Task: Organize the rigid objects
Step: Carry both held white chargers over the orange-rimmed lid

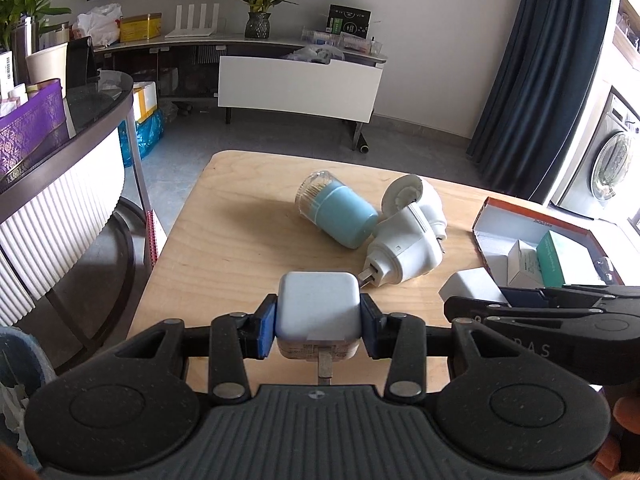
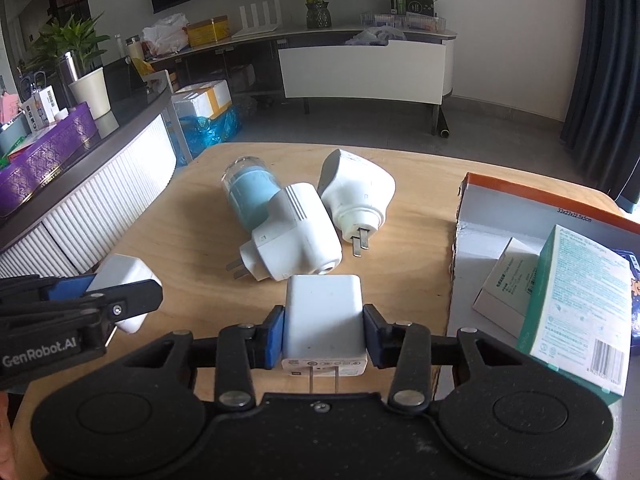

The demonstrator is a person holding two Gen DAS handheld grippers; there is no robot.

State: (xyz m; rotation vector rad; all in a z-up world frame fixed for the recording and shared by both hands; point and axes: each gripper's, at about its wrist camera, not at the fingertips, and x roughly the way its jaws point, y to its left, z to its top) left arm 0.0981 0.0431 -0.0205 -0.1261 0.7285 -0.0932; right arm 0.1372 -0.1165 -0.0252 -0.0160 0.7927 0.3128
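Left gripper (image 1: pixel 318 322) is closed on a white charger (image 1: pixel 318 308), blue pads pressed to both its sides, prongs pointing back toward the camera. Right gripper (image 2: pixel 324 330) likewise clamps a second white charger (image 2: pixel 324 320), prongs rearward. Both are held just above the wooden table (image 1: pixel 240 248). Further back on the table lie a blue jar (image 1: pixel 340 208) on its side and two white plug adapters (image 2: pixel 296 236), touching. An open cardboard box (image 2: pixel 520 208) sits at the right, holding small packages.
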